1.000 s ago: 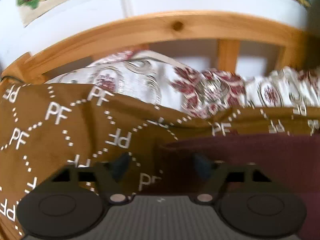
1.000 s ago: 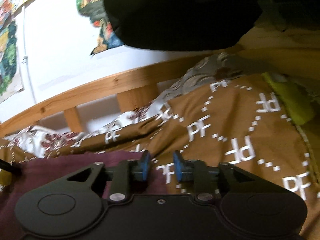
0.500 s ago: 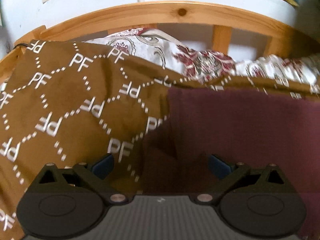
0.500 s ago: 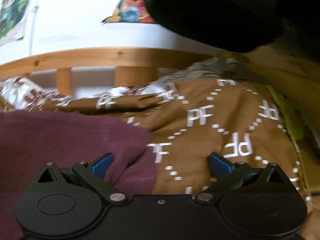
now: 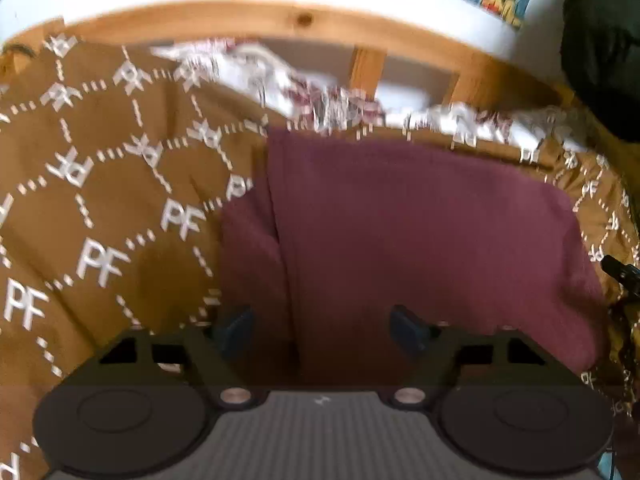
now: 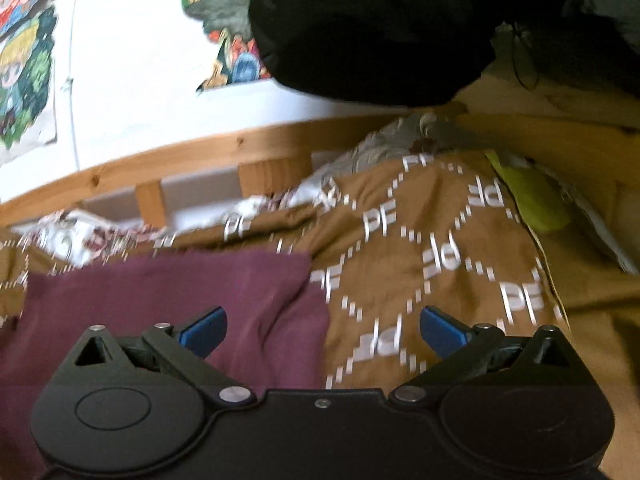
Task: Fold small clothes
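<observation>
- The maroon garment (image 5: 420, 232) lies flat on the bed, on top of a brown blanket (image 5: 100, 184) printed with white "PF" letters and dotted diamonds.
- In the left wrist view the garment fills the middle and right of the bed surface; its far edge runs close to the wooden bed rail (image 5: 304, 20), and a folded layer shows along its left side as a vertical seam.
- The left gripper (image 5: 322, 328) hangs over the near left part of the garment. Its jaws have just been closing but stand apart — cloth lies below and between the blue pads, and the pads do not press on it.
- The right gripper (image 6: 322, 328) sits over the garment's right edge, where maroon cloth meets the brown blanket. Its jaws are spread wide and released, one blue pad above the garment, the other above the blanket — nothing is gripped.
- A white sheet with dark red floral print (image 5: 320, 100) is bunched between the blanket and the rail.
- A yellow-green cloth (image 6: 532, 196) lies at the far right edge of the bed.
- Colourful posters (image 6: 24, 72) hang on the white wall behind the rail.
- A dark sleeve (image 6: 368, 24) blocks the top of the right wrist view.
</observation>
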{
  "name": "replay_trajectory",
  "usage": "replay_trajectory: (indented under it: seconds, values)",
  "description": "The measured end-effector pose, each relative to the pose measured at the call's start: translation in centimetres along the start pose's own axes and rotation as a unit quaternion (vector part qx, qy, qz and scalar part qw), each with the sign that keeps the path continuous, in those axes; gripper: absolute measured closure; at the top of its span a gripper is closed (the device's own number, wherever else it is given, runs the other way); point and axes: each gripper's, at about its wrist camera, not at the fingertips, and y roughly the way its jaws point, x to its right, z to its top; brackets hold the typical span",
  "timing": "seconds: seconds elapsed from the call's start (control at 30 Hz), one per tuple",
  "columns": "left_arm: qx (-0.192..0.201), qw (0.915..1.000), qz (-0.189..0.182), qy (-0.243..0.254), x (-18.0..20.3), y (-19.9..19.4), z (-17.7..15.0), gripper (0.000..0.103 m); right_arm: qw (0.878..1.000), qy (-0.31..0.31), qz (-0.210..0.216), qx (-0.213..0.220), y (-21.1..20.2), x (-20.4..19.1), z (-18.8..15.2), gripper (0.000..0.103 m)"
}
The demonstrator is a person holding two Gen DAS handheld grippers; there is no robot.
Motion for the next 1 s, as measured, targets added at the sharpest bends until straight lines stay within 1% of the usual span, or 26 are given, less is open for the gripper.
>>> replay_trajectory:
  seconds: [0.03, 0.07, 0.13, 0.2, 0.23, 0.27, 0.3, 0.43, 0.53, 0.6, 0.7, 0.73, 0.8, 0.83, 0.87, 0.9, 0.93, 0.97, 1.0]
  values:
    - [-0.015, 0.9999, 0.005, -0.001, 0.1, 0.6, 0.0, 0.044, 1.000, 0.001, -0.001, -0.005, -0.3, -0.2, -0.2, 0.001]
    - [-0.033, 0.9994, 0.011, -0.004, 0.2, 1.3, -0.1, 0.059, 1.000, 0.004, -0.001, -0.011, -0.8, -0.4, -0.4, 0.001]
    - [-0.047, 0.9987, 0.011, -0.019, 0.0, 2.0, -0.4, 0.066, 1.000, 0.013, -0.004, -0.018, -1.9, -0.9, -0.7, 0.001]
    - [-0.043, 0.9981, 0.005, -0.044, -0.4, 2.1, -0.9, 0.080, 0.999, 0.025, 0.002, -0.026, -3.0, -1.5, -1.1, 0.001]
    - [-0.040, 0.9978, 0.006, -0.052, -0.6, 2.0, -1.0, 0.092, 0.999, 0.024, 0.008, -0.035, -3.4, -1.9, -1.3, 0.001]
    - [-0.034, 0.9978, 0.014, -0.054, -0.5, 1.8, -1.2, 0.095, 0.999, 0.021, 0.012, -0.042, -3.8, -2.3, -1.6, 0.001]
    - [-0.027, 0.9980, 0.020, -0.053, -0.5, 1.6, -1.3, 0.096, 0.999, 0.016, 0.016, -0.049, -4.2, -2.6, -2.1, 0.001]
    - [0.006, 0.9979, 0.032, -0.055, -0.6, -0.1, -2.2, 0.097, 0.997, 0.001, 0.028, -0.070, -4.8, -3.7, -3.3, 0.001]
    - [0.007, 0.9961, 0.026, -0.084, -1.5, -0.8, -3.0, 0.097, 0.996, -0.012, 0.037, -0.074, -4.6, -4.7, -3.9, 0.001]
    - [0.005, 0.9962, 0.023, -0.084, -1.8, -0.6, -3.2, 0.097, 0.996, -0.024, 0.042, -0.070, -4.6, -5.3, -4.2, 0.001]
    - [-0.001, 0.9963, 0.016, -0.085, -2.1, -0.3, -3.4, 0.091, 0.996, -0.041, 0.053, -0.061, -4.7, -6.1, -4.6, 0.001]
    - [-0.001, 0.9960, 0.016, -0.088, -2.2, -0.3, -3.3, 0.084, 0.996, -0.049, 0.055, -0.056, -4.7, -6.4, -4.7, 0.001]
    - [0.007, 0.9960, 0.018, -0.087, -2.4, -0.5, -3.1, 0.078, 0.995, -0.071, 0.056, -0.040, -4.8, -7.1, -5.0, 0.001]
    - [0.010, 0.9962, 0.023, -0.084, -2.4, -0.6, -2.9, 0.067, 0.995, -0.081, 0.055, -0.032, -4.9, -7.4, -5.0, 0.001]
    - [0.014, 0.9963, 0.031, -0.079, -2.3, -0.7, -2.8, 0.046, 0.994, -0.089, 0.056, -0.025, -4.9, -7.7, -5.1, 0.001]
    - [0.022, 0.9961, 0.041, -0.074, -2.3, -1.0, -2.7, 0.036, 0.993, -0.096, 0.059, -0.016, -5.0, -8.0, -5.2, 0.001]
    - [0.033, 0.9956, 0.051, -0.071, -2.3, -1.4, -2.6, 0.019, 0.993, -0.103, 0.063, -0.008, -5.1, -8.3, -5.2, 0.001]
    - [0.048, 0.9948, 0.060, -0.066, -2.3, -1.8, -2.6, 0.011, 0.992, -0.109, 0.065, 0.000, -5.1, -8.6, -5.2, 0.001]
    - [0.061, 0.9941, 0.065, -0.062, -2.4, -2.2, -2.5, 0.008, 0.991, -0.118, 0.069, 0.007, -5.1, -9.1, -5.3, 0.001]
